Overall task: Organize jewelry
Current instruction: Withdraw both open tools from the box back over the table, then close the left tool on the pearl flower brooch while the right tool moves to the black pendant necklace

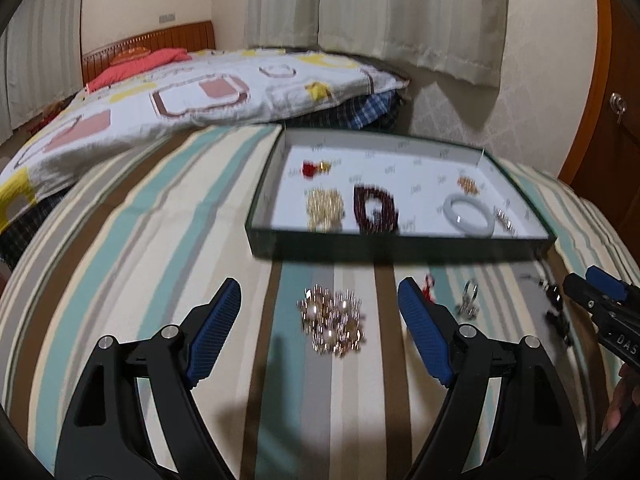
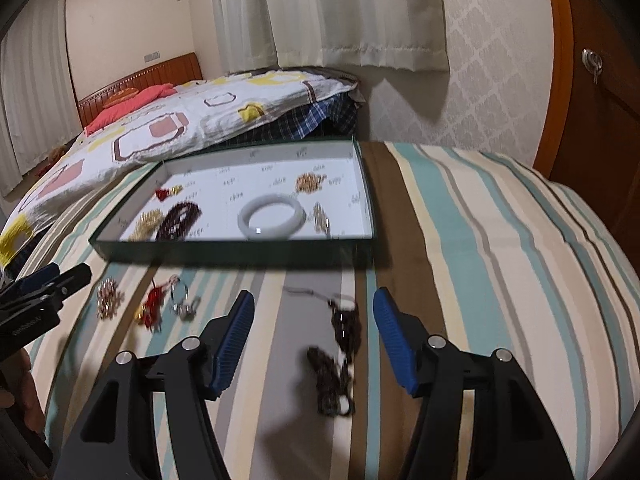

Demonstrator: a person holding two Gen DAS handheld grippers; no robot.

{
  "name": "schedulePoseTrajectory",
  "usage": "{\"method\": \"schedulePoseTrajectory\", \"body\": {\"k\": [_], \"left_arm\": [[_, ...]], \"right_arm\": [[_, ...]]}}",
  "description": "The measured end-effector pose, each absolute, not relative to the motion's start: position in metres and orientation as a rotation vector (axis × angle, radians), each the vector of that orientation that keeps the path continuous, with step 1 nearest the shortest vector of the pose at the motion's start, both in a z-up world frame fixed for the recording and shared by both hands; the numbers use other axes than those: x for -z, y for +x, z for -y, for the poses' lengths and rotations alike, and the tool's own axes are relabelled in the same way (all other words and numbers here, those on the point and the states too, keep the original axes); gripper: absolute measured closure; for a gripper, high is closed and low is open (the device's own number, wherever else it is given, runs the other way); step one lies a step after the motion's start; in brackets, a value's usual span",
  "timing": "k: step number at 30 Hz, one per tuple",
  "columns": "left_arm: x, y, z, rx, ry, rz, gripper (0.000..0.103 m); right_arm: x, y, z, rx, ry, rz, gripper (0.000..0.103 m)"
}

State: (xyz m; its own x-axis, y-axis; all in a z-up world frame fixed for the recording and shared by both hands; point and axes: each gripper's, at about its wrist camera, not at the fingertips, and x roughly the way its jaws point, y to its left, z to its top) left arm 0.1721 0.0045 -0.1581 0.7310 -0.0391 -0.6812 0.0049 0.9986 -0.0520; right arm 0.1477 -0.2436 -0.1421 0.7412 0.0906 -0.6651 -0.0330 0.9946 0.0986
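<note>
Four pieces are left on the striped bed cover [image 2: 460, 240], all on the near side of the green tray [image 2: 240, 256]: a gold-and-pearl cluster [image 1: 332, 320], a red tassel charm [image 2: 154, 306], a silver ring [image 2: 182, 300] and a dark beaded chain [image 2: 340, 352]. Inside the tray, a white bangle [image 2: 274, 218], a dark bead bracelet [image 2: 182, 218], gold pieces and a small red charm are already laid apart from one another, presumably so that nothing tangles.

The left tool [image 1: 320, 328] is held with its fingers wide apart, nothing between them but the gold-and-pearl cluster lying on the cover, just short of the tray's near wall; a pick-up of that piece is judged to be the step in hand. The right tool [image 2: 314, 340] is likewise spread and unloaded, astride the dark beaded chain, which is strung out loosely and may snag or trail if lifted by one end.
</note>
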Motion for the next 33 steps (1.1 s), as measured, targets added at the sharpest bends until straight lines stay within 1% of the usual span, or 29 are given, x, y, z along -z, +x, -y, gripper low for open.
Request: {"method": "schedulePoseTrajectory", "body": {"k": [8,9,14,18,33], "left_arm": [[0.172,0.184,-0.003,0.025,-0.052,-0.811,0.027],[0.174,0.186,-0.003,0.027,-0.051,-0.822,0.032],[0.184,0.192,-0.001,0.047,-0.054,-0.87,0.046],[0.189,0.194,-0.003,0.069,-0.071,-0.892,0.065],[0.181,0.181,-0.02,0.058,-0.074,-0.863,0.066]], "right_arm": [[0.155,0.145,0.247,-0.068,0.093,-0.76,0.042],[0.156,0.145,0.247,-0.068,0.094,-0.76,0.042],[0.158,0.144,0.248,-0.066,0.099,-0.765,0.042],[0.16,0.145,0.248,-0.066,0.1,-0.772,0.042],[0.163,0.142,0.254,-0.053,0.104,-0.791,0.042]]}}
